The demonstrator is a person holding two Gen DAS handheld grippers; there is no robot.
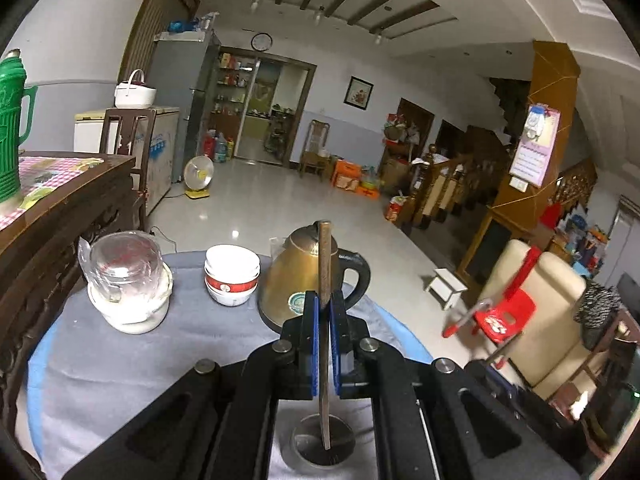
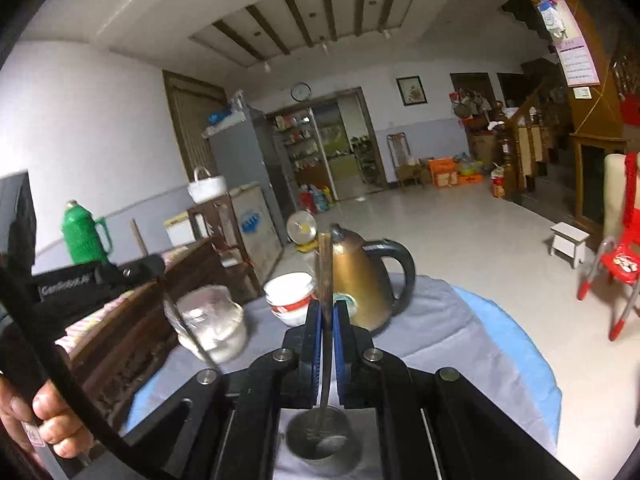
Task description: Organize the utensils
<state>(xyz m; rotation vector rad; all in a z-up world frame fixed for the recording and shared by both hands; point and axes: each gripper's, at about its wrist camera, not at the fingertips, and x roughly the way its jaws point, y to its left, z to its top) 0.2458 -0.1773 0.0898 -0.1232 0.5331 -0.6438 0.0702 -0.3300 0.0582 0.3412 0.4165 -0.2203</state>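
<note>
My left gripper (image 1: 324, 304) is shut on a brown chopstick (image 1: 324, 264) held upright; its lower end reaches into a round metal cup (image 1: 323, 446) standing on the grey cloth below the jaws. My right gripper (image 2: 326, 310) is shut on another brown chopstick (image 2: 324, 268), also upright, its lower end inside the metal cup (image 2: 320, 438). The left gripper body (image 2: 80, 280) shows at the left of the right wrist view, with its chopstick (image 2: 188, 328) slanting down.
On the grey-clothed table (image 1: 120, 360) stand a gold electric kettle (image 1: 300, 276), a stack of white and red bowls (image 1: 232, 276) and a glass jar (image 1: 128, 280). A dark wooden table (image 1: 60, 208) with a green thermos (image 1: 10, 128) is at the left. A red chair (image 1: 504, 312) stands at the right.
</note>
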